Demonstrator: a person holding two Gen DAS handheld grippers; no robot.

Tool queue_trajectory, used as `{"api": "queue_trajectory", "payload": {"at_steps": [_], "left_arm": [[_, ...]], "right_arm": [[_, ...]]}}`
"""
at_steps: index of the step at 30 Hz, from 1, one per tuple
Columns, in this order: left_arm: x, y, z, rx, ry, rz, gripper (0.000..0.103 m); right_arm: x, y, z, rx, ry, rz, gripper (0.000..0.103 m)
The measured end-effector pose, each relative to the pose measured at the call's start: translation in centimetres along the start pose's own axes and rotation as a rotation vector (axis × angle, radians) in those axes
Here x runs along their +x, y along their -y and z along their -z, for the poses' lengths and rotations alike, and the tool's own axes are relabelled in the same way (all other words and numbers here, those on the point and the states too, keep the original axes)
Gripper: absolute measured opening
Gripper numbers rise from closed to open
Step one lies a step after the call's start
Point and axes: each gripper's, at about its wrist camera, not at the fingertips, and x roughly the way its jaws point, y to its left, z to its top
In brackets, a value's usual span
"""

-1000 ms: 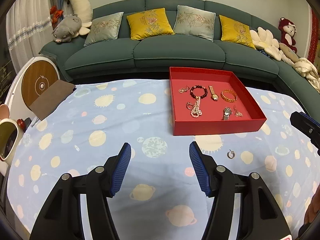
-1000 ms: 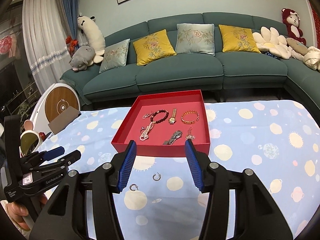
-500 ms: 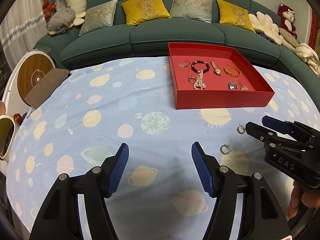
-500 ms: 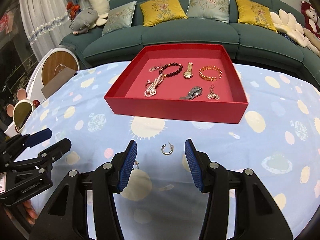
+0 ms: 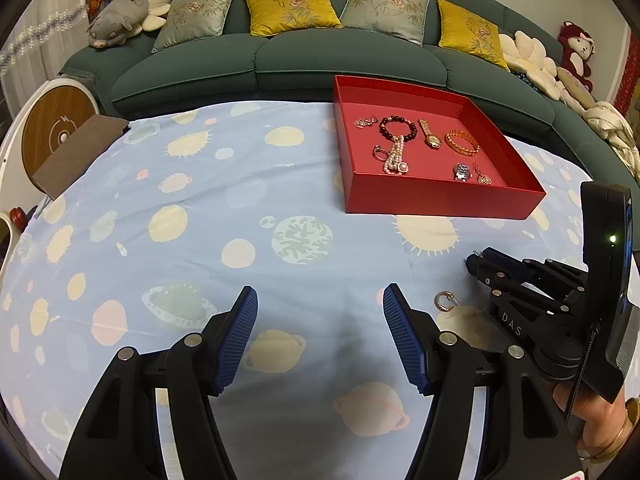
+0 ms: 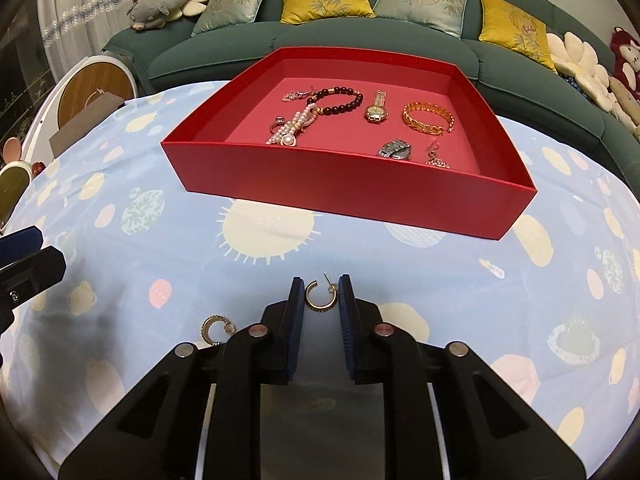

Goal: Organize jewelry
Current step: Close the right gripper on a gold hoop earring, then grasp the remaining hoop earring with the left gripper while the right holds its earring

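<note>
Hoop earring lying on the patterned cloth, bracketed by the right gripper, whose pads are nearly touching it; pinching squarely is advisable. Left gripper hovering, fingers apart. Red tray waiting beyond.
</note>
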Motion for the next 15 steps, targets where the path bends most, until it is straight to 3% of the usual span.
{"api": "queue_trajectory", "payload": {"at_steps": [5, 15], "left_arm": [[1.1, 1.7, 0.3, 0.038, -0.013, 0.022, 0.063], [3.8, 5.4, 0.8, 0.05, -0.046, 0.141, 0.063]], "right_arm": [[-0.8, 0.4, -0.1, 0.006, 0.007, -0.009, 0.017], [-5.7, 4.3, 0.2, 0.076, 0.056, -0.016, 0.017]]}}
